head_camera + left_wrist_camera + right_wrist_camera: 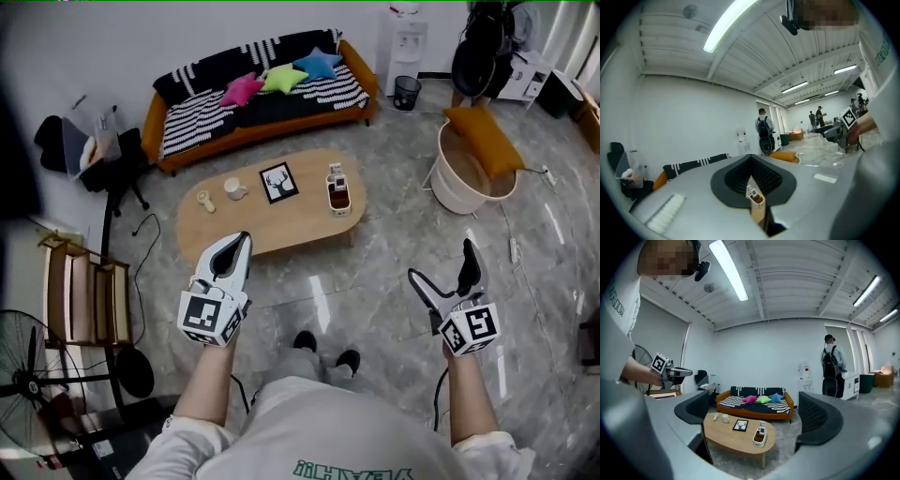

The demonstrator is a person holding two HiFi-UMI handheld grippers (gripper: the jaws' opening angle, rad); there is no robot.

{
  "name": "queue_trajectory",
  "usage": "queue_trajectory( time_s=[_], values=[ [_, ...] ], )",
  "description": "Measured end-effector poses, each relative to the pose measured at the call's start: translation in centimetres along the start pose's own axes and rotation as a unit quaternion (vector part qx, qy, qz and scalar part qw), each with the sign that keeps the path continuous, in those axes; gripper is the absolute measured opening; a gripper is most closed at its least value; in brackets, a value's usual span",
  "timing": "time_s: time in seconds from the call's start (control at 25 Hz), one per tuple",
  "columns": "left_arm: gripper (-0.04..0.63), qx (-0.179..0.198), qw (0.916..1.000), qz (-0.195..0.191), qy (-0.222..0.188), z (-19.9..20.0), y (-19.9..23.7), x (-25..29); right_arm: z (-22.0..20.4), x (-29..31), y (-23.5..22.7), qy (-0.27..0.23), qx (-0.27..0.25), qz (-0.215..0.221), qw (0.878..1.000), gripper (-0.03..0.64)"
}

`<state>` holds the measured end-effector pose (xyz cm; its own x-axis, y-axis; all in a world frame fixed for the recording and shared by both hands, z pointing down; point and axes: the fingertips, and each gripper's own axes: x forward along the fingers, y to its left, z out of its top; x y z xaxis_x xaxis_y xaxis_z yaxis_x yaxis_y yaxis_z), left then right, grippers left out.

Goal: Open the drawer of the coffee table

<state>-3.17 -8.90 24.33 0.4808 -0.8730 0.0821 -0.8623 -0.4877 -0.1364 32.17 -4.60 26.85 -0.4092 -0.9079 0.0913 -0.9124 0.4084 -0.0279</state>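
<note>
The oval wooden coffee table stands in front of me, short of the sofa; I cannot make out its drawer in any view. My left gripper hangs shut above the table's near edge, empty, well above the floor. Through its closed jaws the left gripper view shows only a sliver of table and the white caddy. My right gripper is open and empty, over the floor to the right of the table. The right gripper view frames the whole table between its spread jaws, some way off.
On the table are a mug, a framed deer picture and a white caddy. Behind is a striped sofa with coloured pillows. A white tub with an orange cushion stands right, a wooden rack and a fan left. A person with a backpack stands by the far wall.
</note>
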Motion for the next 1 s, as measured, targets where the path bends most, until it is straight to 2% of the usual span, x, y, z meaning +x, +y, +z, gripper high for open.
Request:
queue_trajectory(
  time_s=[0.24, 0.52, 0.76, 1.0],
  values=[
    [-0.002, -0.008, 0.9992, 0.039, 0.000, -0.9, 2.9, -0.8, -0.6, 3.9, 1.9, 0.010, 0.003, 0.042, 0.999, 0.588],
    [-0.002, -0.020, 0.9989, 0.043, 0.000, -2.8, 6.6, -0.8, -0.1, 9.2, 4.0, 0.023, -0.012, 0.060, 0.998, 0.588],
    [-0.002, -0.028, 0.9984, 0.048, 0.002, -5.1, 10.4, -0.7, -1.4, 13.7, 6.1, 0.047, -0.017, 0.072, 0.996, 0.588],
    [-0.002, -0.046, 0.9969, 0.063, 0.011, -6.9, 11.3, 0.1, -3.4, 17.2, 6.9, 0.067, -0.013, 0.100, 0.993, 0.588]
  ],
)
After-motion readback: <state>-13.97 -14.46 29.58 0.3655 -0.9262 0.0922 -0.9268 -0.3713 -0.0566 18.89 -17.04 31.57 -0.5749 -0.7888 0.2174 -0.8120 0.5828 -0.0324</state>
